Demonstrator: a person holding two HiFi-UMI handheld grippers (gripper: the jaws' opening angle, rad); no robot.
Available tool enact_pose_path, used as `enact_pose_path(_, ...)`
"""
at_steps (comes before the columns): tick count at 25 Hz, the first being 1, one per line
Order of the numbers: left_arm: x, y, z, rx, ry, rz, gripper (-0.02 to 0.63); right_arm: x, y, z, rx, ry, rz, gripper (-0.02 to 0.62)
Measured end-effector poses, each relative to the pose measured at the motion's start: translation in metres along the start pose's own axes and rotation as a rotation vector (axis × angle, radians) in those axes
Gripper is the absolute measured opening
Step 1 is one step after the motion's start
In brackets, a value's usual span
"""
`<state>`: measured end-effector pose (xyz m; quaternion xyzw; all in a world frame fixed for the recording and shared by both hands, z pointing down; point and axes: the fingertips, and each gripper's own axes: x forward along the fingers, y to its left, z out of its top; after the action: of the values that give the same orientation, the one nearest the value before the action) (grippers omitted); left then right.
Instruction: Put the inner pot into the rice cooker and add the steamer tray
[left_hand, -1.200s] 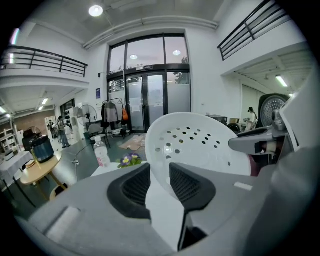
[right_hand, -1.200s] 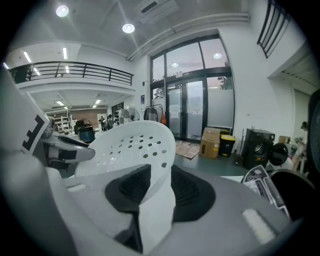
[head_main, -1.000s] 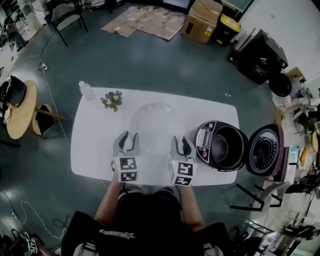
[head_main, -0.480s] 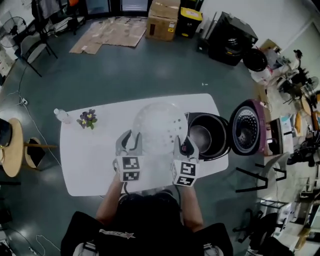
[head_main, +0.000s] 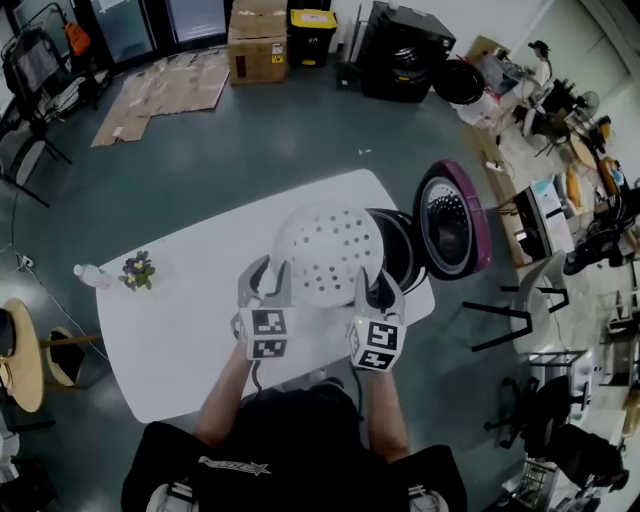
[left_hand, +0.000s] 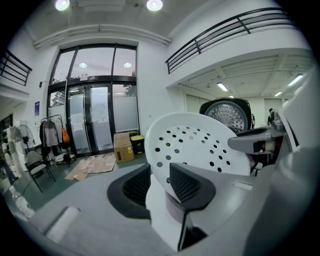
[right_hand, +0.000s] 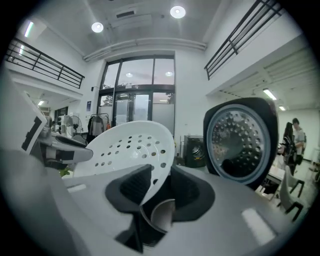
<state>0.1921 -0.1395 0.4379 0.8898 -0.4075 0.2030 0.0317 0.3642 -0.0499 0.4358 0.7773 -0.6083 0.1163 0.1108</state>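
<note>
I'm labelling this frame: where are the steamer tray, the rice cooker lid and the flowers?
steamer tray (head_main: 328, 255): head view, perforated centre.
rice cooker lid (head_main: 447, 225): head view, inner plate.
flowers (head_main: 137, 270): head view, the blossoms.

water bottle (head_main: 88, 273) beside flowers (head_main: 137, 270) on white table (head_main: 180, 335); cardboard box (head_main: 258, 42) beyond

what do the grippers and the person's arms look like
The left gripper and right gripper match: light grey bodies with curved dark fingers that have ribbed inner pads. Behind the fingers, each carries a white cube printed with black square markers. The person wears a black short-sleeved top, and the forearms are bare.
</note>
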Motion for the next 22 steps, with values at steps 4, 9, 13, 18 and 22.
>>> enact_pose_path(4,0.022,-0.034,0.006,0.025,0.011,-0.052,0.127,-0.005,-0.038,-0.005,0.022,0.002,-0.052,0.117)
enact_pose_path(9,0.045,-0.069,0.016,0.049,0.030,-0.090,0.129,-0.007,-0.077,-0.011,0.044,0.014,-0.097,0.117)
enact_pose_path(13,0.062,-0.089,0.019,0.076,0.050,-0.111,0.132,-0.005,-0.100,-0.018,0.063,0.029,-0.120,0.115)
enact_pose_path(18,0.081,-0.112,0.009,0.114,0.109,-0.122,0.137,0.000,-0.124,-0.036,0.103,0.079,-0.128,0.109)
enact_pose_path(22,0.095,-0.121,-0.003,0.145,0.178,-0.112,0.141,0.009,-0.133,-0.049,0.122,0.124,-0.118,0.104)
